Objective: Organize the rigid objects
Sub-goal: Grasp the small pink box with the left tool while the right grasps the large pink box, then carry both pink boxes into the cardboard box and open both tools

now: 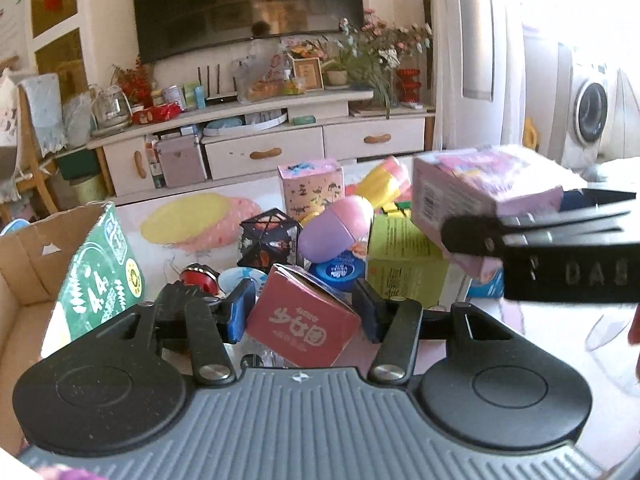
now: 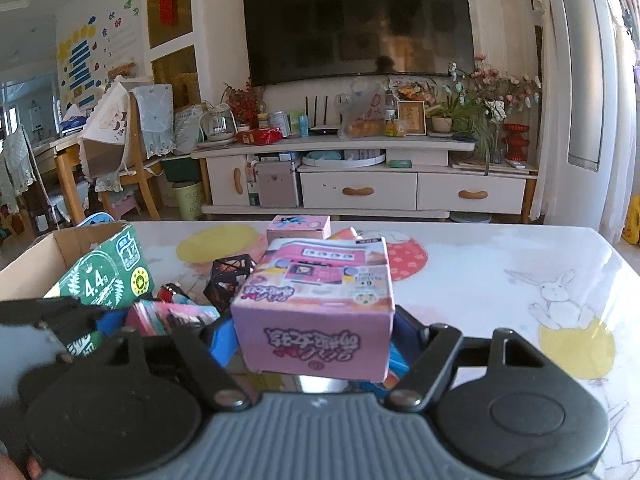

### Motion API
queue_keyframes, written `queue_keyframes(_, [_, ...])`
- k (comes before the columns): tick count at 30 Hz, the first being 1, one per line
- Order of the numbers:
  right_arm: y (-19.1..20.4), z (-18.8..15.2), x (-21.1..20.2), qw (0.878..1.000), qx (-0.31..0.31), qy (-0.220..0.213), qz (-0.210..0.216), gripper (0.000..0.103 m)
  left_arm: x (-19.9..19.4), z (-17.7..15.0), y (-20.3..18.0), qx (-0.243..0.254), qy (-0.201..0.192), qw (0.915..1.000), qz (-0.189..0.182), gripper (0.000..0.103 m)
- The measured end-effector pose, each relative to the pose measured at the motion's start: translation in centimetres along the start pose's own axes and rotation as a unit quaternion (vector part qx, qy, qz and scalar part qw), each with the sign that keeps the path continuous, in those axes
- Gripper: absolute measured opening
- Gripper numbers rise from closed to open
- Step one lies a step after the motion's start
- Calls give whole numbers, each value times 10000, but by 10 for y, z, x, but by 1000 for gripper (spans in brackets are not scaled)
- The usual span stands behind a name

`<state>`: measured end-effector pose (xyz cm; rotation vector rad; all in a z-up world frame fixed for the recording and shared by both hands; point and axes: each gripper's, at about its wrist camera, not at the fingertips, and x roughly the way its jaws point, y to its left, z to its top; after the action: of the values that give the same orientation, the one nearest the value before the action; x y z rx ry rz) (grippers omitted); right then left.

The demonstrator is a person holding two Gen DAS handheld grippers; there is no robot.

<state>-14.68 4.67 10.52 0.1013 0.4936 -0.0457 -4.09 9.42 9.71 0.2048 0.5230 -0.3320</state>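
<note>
Pink cartons clamped in both grippers: left gripper (image 1: pixel 304 312) holds red-pink box (image 1: pixel 304 320), right gripper (image 2: pixel 316 340) holds pale-pink box (image 2: pixel 316 320); lift level, then lower into cardboard box (image 1: pixel 24 264) at table's left edge.

Living room behind the bench

A dark television (image 2: pixel 358 20) hangs above a white cabinet (image 2: pixel 372 188); flowers (image 2: pixel 496 92) stand at the cabinet's right end.

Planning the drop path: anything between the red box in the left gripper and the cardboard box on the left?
Partly. The left gripper grips the red box; the green carton leans against the cardboard box at its near wall, in the direct line. The box's open top looks otherwise unobstructed.
</note>
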Motion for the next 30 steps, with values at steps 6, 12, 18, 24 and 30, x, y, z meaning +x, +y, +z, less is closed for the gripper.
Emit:
queue_keyframes(6, [8, -1, -15, 9998, -150, -99, 53, 76, -35, 8, 18, -396, -253, 9988, -96, 63])
queue_keyframes(12, [25, 7, -27, 9992, -205, -243, 232, 75, -61, 23, 46, -816, -469, 9955, -120, 61])
queue_keyframes(18, [54, 14, -36, 9970, -329, -375, 585, 76, -88, 32, 72, -1114, -767, 9908, -45, 61])
queue_keyframes(24, [96, 20, -38, 9911, -459, -424, 1172, 76, -112, 35, 115, -1510, -904, 9841, 253, 61])
queue_keyframes(30, [150, 16, -30, 9804, -872, -360, 1732, 76, -110, 23, 165, -1892, -645, 9750, 970, 61])
